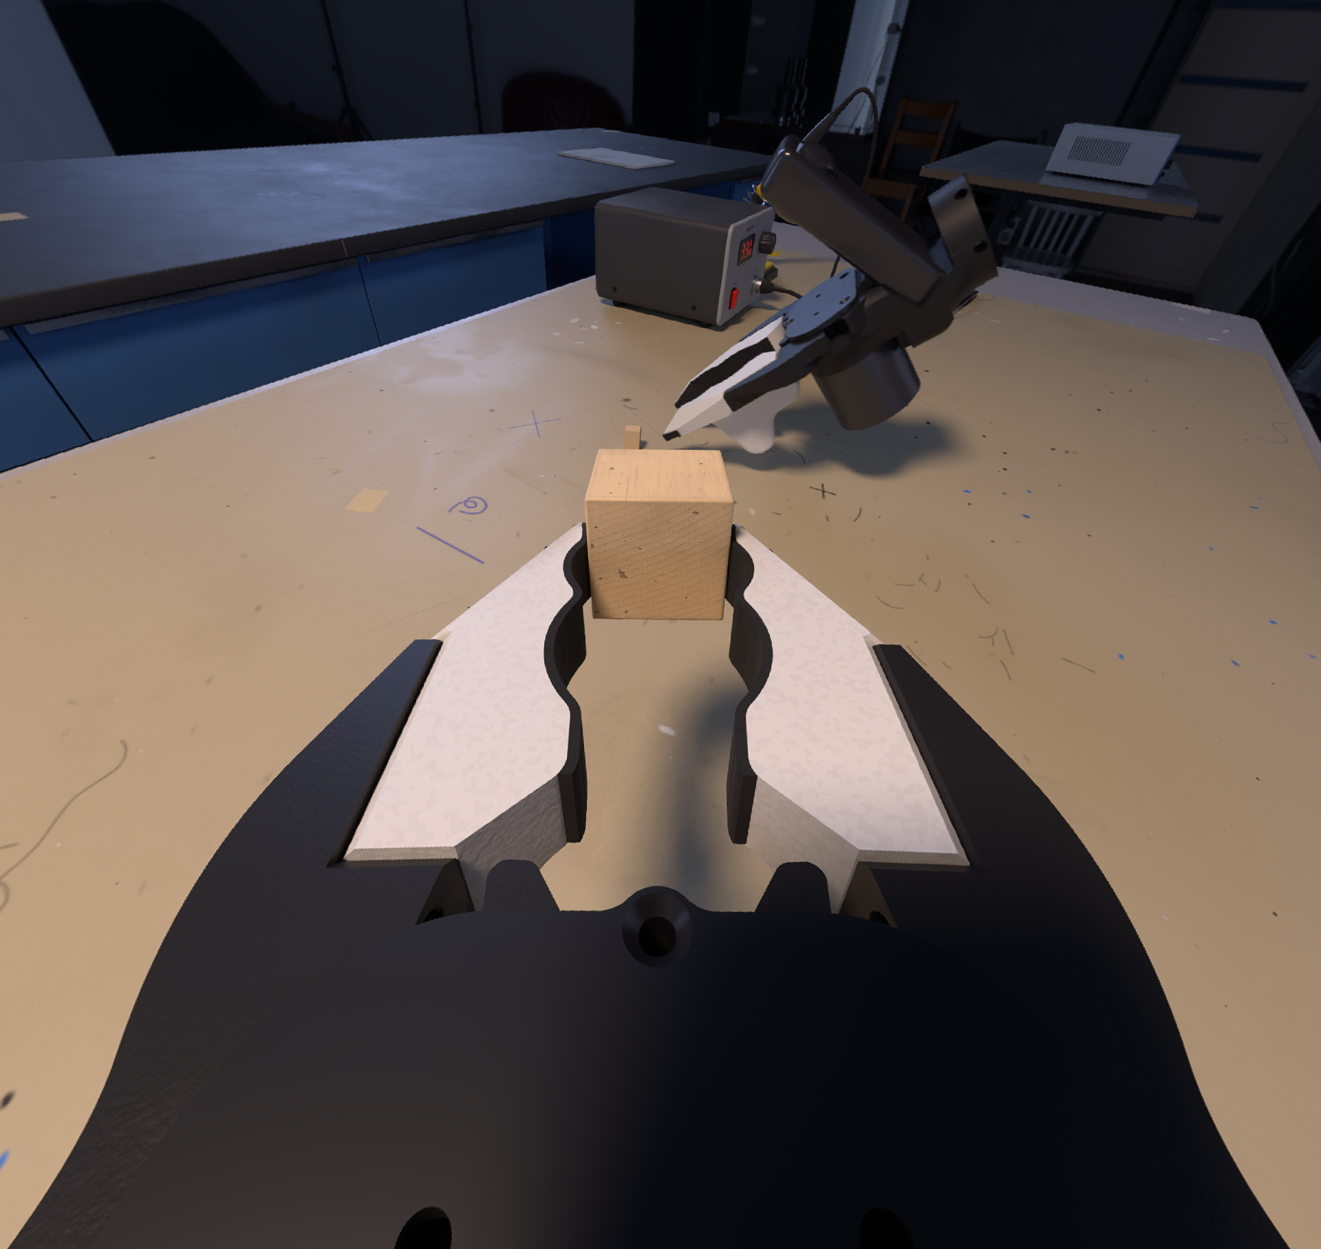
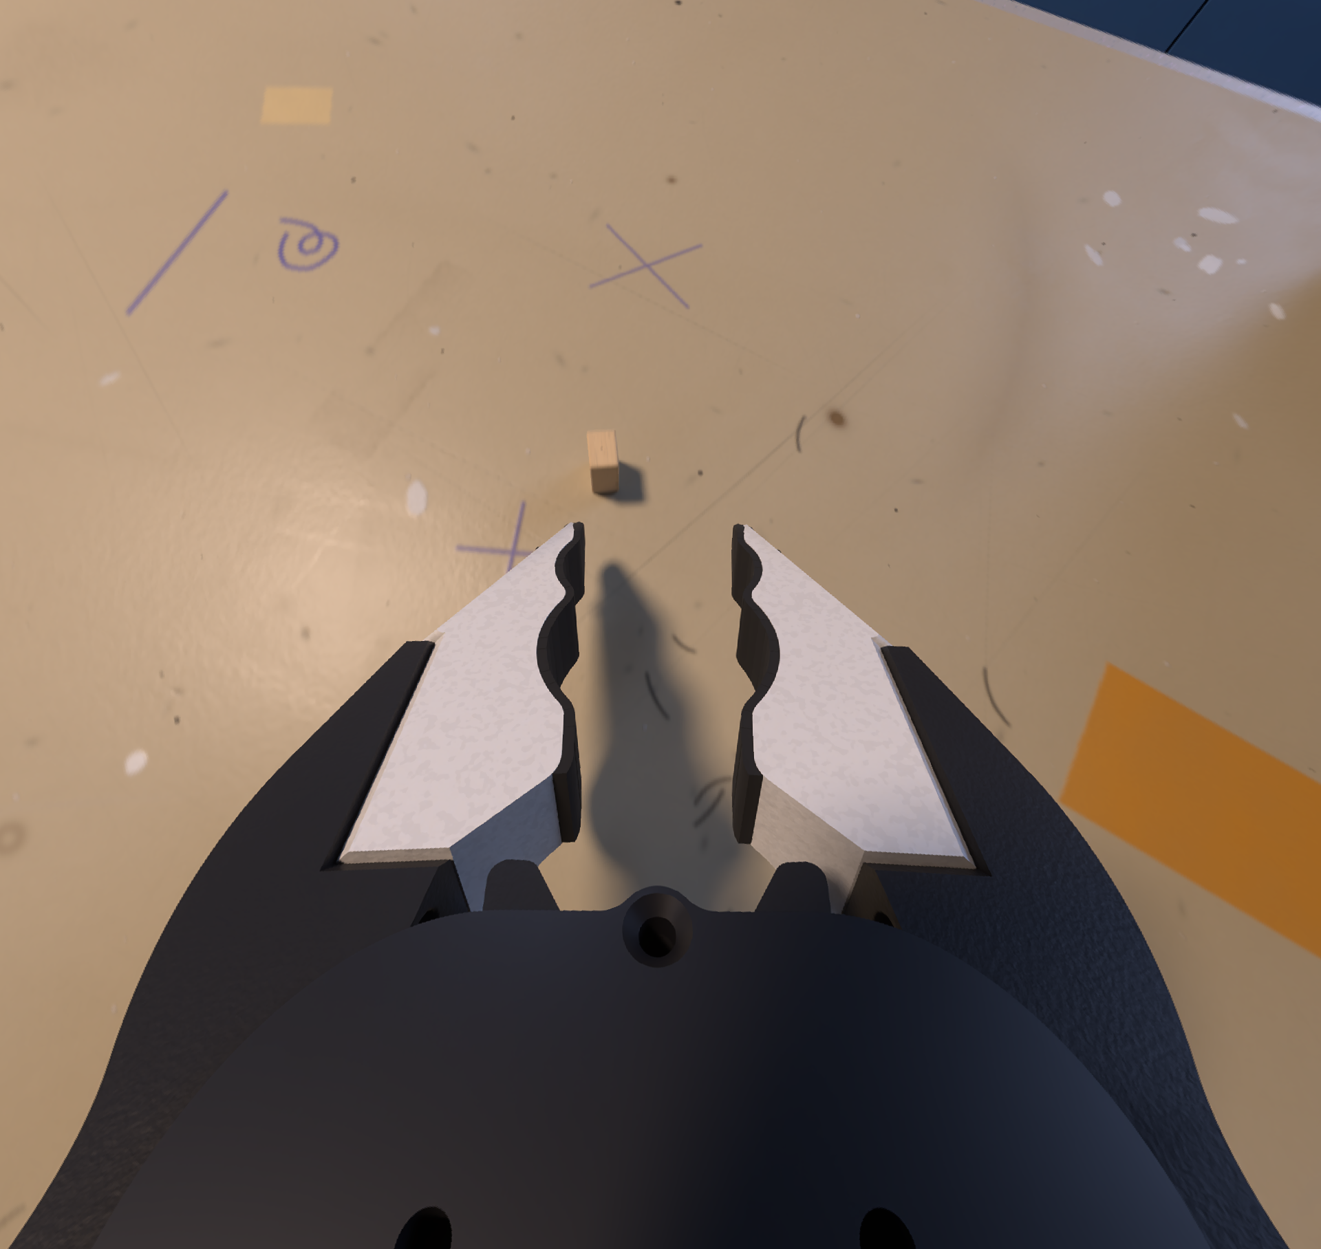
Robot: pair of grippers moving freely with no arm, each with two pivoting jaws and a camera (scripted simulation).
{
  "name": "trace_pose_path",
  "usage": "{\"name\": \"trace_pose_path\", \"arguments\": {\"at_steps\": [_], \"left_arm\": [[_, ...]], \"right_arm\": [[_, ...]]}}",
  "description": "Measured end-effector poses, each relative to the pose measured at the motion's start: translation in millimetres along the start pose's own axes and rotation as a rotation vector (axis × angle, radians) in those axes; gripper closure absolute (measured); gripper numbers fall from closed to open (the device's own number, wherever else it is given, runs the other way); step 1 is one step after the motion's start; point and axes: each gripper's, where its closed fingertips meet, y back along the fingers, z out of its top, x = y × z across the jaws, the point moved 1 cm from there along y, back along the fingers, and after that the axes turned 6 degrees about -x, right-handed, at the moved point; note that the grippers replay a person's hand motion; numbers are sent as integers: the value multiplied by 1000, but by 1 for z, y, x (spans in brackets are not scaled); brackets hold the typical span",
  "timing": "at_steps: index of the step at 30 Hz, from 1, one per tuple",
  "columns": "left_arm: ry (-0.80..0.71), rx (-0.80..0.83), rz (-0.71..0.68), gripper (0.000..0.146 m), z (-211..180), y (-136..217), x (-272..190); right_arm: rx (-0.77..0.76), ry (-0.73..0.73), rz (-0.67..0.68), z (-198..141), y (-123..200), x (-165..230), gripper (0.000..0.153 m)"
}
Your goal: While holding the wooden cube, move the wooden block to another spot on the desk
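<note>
My left gripper (image 1: pixel 659 536) is shut on a pale wooden cube (image 1: pixel 657 536), held between the fingertips a little above the tan desk (image 1: pixel 286 643). A small wooden block (image 1: pixel 632 437) stands on the desk just beyond the cube. In the right wrist view the small block (image 2: pixel 602 461) stands upright on the desk, a short way past my right gripper (image 2: pixel 657 536), which is open and empty. The right gripper also shows in the left wrist view (image 1: pixel 704 407), tilted down with its tips near the block.
A grey box with a red display (image 1: pixel 679 253) stands at the desk's far edge. Pen marks and tape patches (image 2: pixel 1201 807) dot the desktop. A dark counter (image 1: pixel 286 193) runs along the left. The desk edge (image 2: pixel 1072 21) lies at the upper right.
</note>
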Motion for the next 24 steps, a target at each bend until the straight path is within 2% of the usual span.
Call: {"name": "trace_pose_path", "arguments": {"at_steps": [3, 10, 12, 18, 21, 24], "left_arm": [[6, -4, 3, 110, 1, 0, 2], [24, -11, 9, 110, 0, -2, 7], [25, -9, 8, 110, -1, -3, 8], [36, -9, 12, 110, -2, -4, 11], [41, -8, 8, 110, -2, -4, 12], [36, -9, 3, 110, -1, -5, 11]], "right_arm": [[0, -23, 27, 7, -12, 1, 111], [53, 59, 106, 11, -28, 19, 111], [75, 84, 102, 9, -32, 19, 114], [73, 35, 123, 7, -34, 17, 128], [63, 63, 109, 7, -34, 17, 144], [44, 85, 122, 12, -30, 21, 144]]}}
